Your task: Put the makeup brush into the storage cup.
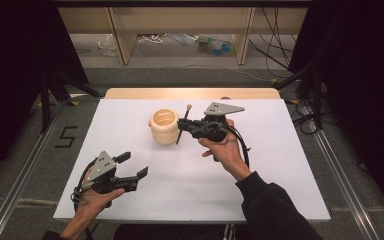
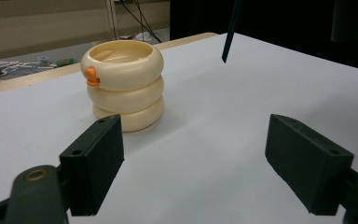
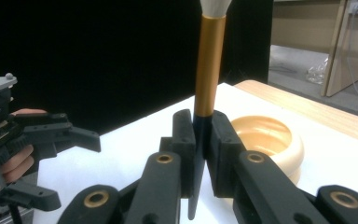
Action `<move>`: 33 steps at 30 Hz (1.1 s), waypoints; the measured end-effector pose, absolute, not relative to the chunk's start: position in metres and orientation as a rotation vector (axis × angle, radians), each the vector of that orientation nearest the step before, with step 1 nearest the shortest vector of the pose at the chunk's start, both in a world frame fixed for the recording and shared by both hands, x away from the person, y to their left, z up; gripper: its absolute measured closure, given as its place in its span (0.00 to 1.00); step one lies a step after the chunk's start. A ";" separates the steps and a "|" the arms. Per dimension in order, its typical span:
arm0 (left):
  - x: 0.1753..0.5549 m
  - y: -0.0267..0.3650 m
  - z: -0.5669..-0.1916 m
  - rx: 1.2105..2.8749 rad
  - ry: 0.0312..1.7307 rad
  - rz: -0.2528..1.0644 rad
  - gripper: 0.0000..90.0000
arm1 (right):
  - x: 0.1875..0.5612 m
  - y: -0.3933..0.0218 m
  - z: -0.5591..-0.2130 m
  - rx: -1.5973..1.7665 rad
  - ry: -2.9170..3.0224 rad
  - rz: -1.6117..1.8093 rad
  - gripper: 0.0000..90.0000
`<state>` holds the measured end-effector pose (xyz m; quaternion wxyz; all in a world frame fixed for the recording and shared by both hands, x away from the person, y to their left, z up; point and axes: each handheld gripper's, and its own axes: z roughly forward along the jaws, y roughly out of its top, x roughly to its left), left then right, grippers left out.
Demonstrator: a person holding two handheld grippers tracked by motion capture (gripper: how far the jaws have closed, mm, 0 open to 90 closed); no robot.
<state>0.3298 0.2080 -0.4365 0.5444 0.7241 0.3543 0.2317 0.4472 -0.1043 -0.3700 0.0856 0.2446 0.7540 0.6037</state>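
I had the right gripper (image 1: 184, 125) clenched on the brush (image 3: 209, 65), upright just beside the cream holder (image 1: 164, 127) mid-table, while my left gripper (image 1: 132, 166) sat released near the table's (image 1: 280, 190) front-left edge, open white surface between.

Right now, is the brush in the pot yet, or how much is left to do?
Not yet. Done: the right gripper has the brush clamped by its dark handle, bristles up. In hand: it holds the brush beside the cream ringed pot. Left: probably setting it into the pot, which looks empty. The left gripper waits open.
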 end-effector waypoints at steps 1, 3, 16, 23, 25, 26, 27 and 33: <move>0.330 0.208 -0.436 1.716 0.842 0.548 0.21 | 0.448 -0.104 -0.370 0.731 2.242 1.804 0.92; 0.330 0.208 -0.436 1.721 0.845 0.554 0.21 | 0.450 -0.105 -0.369 0.742 2.239 1.809 0.92; 0.329 0.208 -0.436 1.718 0.847 0.554 0.21 | 0.462 -0.107 -0.364 0.760 2.228 1.792 0.92; 0.329 0.208 -0.435 1.715 0.847 0.554 0.21 | 0.465 -0.107 -0.364 0.766 2.238 1.780 0.92; 0.330 0.208 -0.435 1.715 0.847 0.553 0.21 | 0.466 -0.107 -0.364 0.772 2.233 1.792 0.92; 0.330 0.207 -0.436 1.715 0.849 0.553 0.21 | 0.466 -0.107 -0.364 0.783 2.249 1.781 0.92; 0.330 0.207 -0.436 1.714 0.840 0.552 0.21 | 0.467 -0.107 -0.364 0.784 2.252 1.779 0.92; 0.330 0.208 -0.435 1.714 0.848 0.554 0.21 | 0.472 -0.106 -0.367 0.808 2.243 1.784 0.92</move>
